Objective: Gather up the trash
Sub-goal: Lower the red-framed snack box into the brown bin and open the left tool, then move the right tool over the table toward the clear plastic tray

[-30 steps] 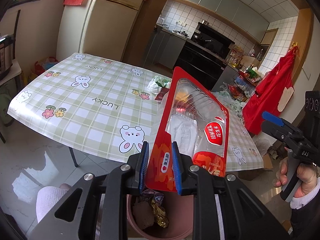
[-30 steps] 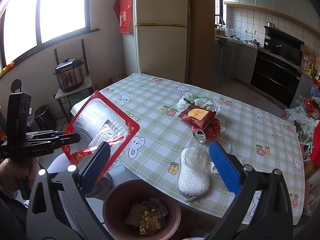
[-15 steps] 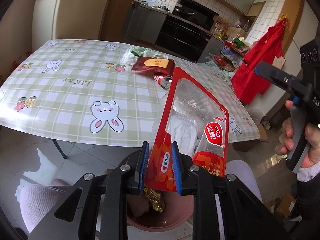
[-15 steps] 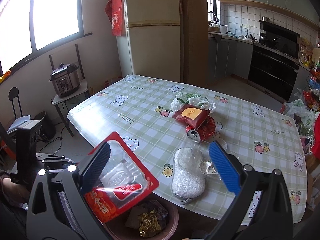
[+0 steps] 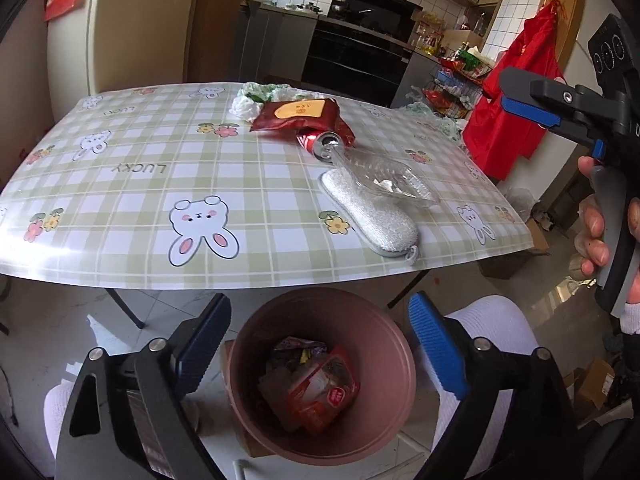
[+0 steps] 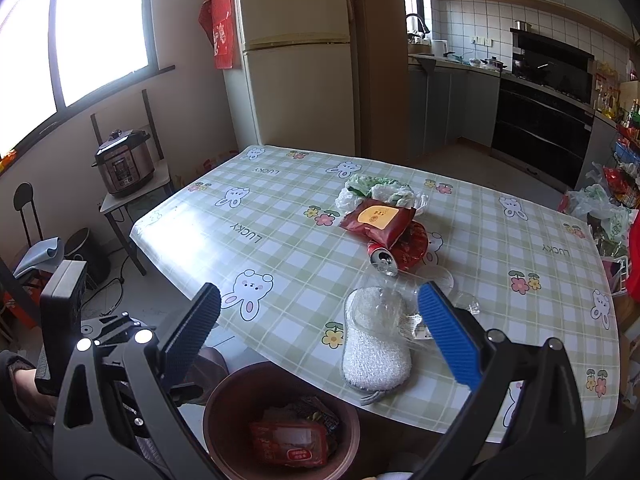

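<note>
My left gripper point(image 5: 318, 312) hangs over the pink bin point(image 5: 248, 360), its jaws opening wide with nothing between them. The red-and-clear snack package point(image 5: 320, 396) lies inside the bin on other wrappers. On the checked table point(image 5: 120, 184) lie a dark red pouch point(image 5: 298, 114), a red can point(image 5: 320, 146), a crushed clear bottle point(image 5: 384, 178), a white scrub pad point(image 5: 372, 216) and a white-green plastic bag point(image 5: 256, 94). My right gripper point(image 6: 318, 296) stands open and empty near the table's front edge, in front of the pad point(image 6: 374, 344) and above the bin point(image 6: 224, 396).
A person's knees in white trousers point(image 5: 492, 320) flank the bin. A fridge point(image 6: 296, 80) stands behind the table, a pressure cooker point(image 6: 124, 168) on a side stand at left. A red apron point(image 5: 516, 96) hangs at right, with cardboard boxes point(image 5: 596, 380) on the floor.
The left jaws have opened and let go of the red snack package, which now lies in the bin. The left gripper came lower over the bin. The right gripper stayed put.
</note>
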Tool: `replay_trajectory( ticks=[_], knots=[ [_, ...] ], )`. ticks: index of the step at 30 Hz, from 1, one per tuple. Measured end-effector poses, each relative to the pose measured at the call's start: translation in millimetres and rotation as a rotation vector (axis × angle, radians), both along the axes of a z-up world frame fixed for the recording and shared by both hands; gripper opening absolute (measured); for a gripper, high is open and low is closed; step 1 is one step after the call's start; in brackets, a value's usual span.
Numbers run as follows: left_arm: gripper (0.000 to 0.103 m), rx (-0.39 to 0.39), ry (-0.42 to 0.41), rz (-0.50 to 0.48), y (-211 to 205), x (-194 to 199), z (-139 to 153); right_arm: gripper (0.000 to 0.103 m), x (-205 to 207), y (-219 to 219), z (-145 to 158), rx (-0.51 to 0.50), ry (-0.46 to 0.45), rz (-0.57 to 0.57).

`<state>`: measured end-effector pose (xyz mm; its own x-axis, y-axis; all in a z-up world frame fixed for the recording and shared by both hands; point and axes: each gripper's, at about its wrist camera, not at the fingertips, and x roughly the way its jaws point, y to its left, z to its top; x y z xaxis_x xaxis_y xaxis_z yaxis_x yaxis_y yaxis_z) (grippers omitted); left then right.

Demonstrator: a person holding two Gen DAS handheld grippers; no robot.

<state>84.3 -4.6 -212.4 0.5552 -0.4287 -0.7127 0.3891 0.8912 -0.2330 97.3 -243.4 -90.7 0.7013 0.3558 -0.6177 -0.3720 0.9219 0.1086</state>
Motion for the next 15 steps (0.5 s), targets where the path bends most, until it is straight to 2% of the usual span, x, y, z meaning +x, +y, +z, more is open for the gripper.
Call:
replay_trajectory(
  ticks=[3,15],
  knots=[
    [0.094,0.026,-0.002,0.040,6,4,1,0.097,-1,2,-3,-0.001,0.009,0.003],
    [0.096,0.025,-0.006,0.148,30,6,5,0.097,-1,4,-16,-0.014,0.038,-0.003]
  ],
)
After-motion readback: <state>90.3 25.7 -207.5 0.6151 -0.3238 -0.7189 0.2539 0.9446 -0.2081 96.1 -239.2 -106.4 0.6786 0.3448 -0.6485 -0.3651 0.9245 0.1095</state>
